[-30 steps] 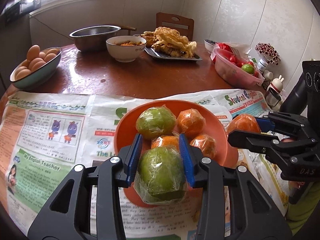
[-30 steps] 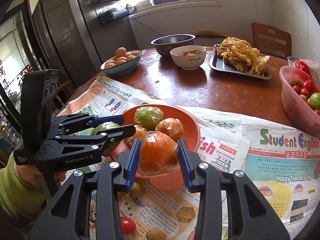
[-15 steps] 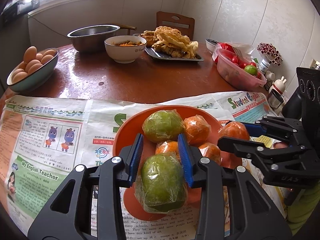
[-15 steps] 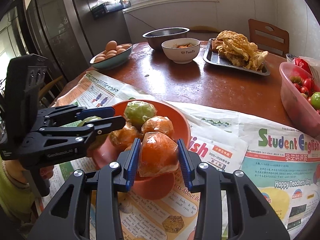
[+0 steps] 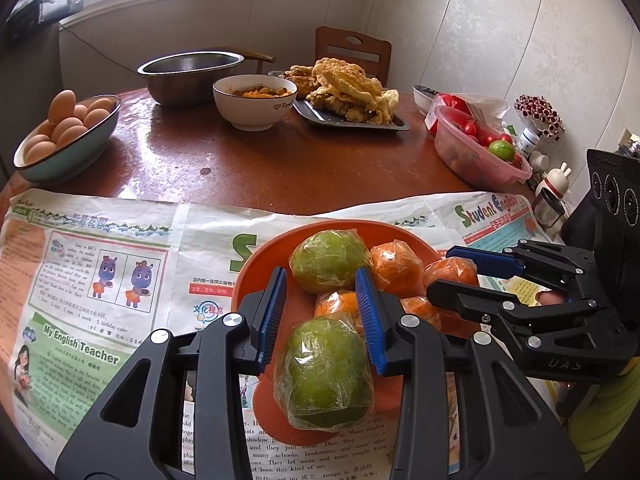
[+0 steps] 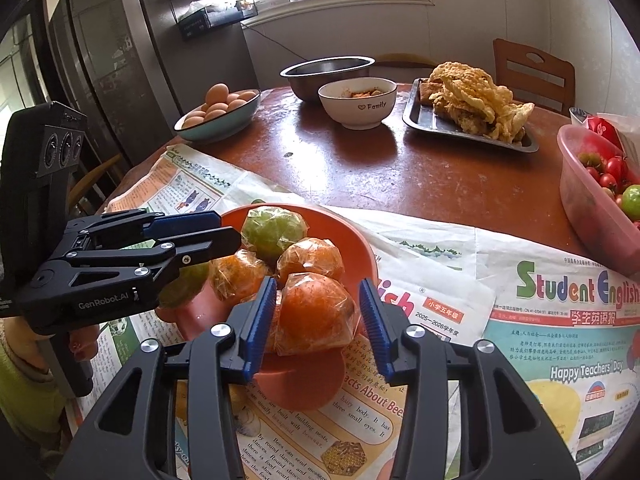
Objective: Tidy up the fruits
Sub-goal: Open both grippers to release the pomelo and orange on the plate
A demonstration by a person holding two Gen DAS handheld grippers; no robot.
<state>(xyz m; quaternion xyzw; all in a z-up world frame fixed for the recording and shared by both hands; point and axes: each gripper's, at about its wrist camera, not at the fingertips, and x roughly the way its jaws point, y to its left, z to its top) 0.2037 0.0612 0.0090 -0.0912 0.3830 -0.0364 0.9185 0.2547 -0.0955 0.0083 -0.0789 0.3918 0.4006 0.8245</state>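
Right wrist view: the right gripper (image 6: 316, 316), jaws just spreading, frees a wrapped orange (image 6: 316, 314) at lower centre over the orange bowl (image 6: 352, 236); the left gripper (image 5: 322, 314) clasps a green fruit (image 5: 324, 372) above the bowl's near rim.

Left hand-held gripper (image 5: 322, 322) clamping wrapped green fruit (image 5: 324, 372) over orange bowl (image 5: 256, 280)
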